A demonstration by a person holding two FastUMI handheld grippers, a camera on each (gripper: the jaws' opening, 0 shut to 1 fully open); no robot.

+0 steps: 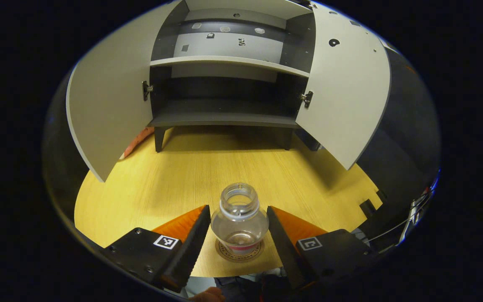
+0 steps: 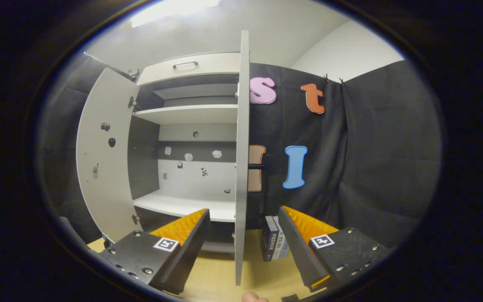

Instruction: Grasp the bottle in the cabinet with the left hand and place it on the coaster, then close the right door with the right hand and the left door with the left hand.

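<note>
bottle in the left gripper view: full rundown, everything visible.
The bottle is clear, likely plastic or glass, with a rounded body, a short wide neck and an open mouth; no cap is on it. It looks empty. It stands upright on the round coaster, on the wooden table in front of the open cabinet. The left gripper straddles it, fingers on either side with a narrow gap to each, so it looks released.

The setting is a staged recording booth, not a lived-in home. Black cloth (image 2: 375, 159) hangs as the rear wall behind a grey-and-white cabinet (image 1: 224, 63) that stands on a light wooden tabletop (image 1: 191, 176). Small printed marker tags are fixed to the cabinet's back panel (image 2: 195, 165). A plain white room wall (image 2: 342, 46) rises behind the cloth.
</note>
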